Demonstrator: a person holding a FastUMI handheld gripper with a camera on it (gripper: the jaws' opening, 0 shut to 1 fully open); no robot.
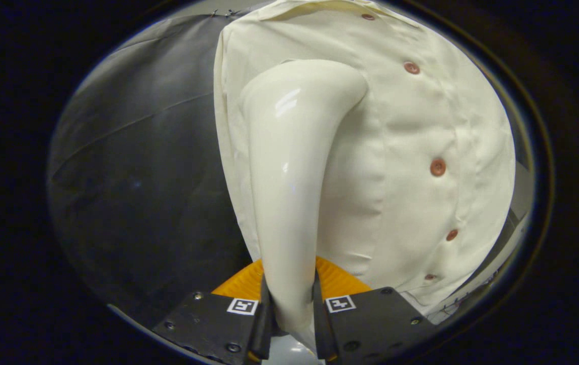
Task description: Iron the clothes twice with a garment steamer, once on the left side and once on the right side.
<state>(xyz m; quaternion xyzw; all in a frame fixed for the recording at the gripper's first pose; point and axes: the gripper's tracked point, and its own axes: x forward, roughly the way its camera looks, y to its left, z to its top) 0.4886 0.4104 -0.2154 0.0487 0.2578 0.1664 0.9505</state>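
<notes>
Between the hand-held gripper's (292, 304) clamped fingers, a glossy cream garment steamer (294, 167), head against the soft buttoned shirt (421, 152).

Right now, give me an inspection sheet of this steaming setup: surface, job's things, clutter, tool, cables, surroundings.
Surface: nothing seen.
Job's things: cream garment steamer, glossy, its handle running up from between the fingers, its head bent toward the shirt. Cream shirt hanging upright just beyond it, buttoned, a row of reddish-brown buttons down the front to the right of the steamer head; light creases near the placket.
Clutter: nothing seen.
Tool: gripper shut on the garment steamer handle, both fingers pressing its sides.
Cables: nothing seen.
Surroundings: dark cloth wall behind and left of the shirt.
</notes>
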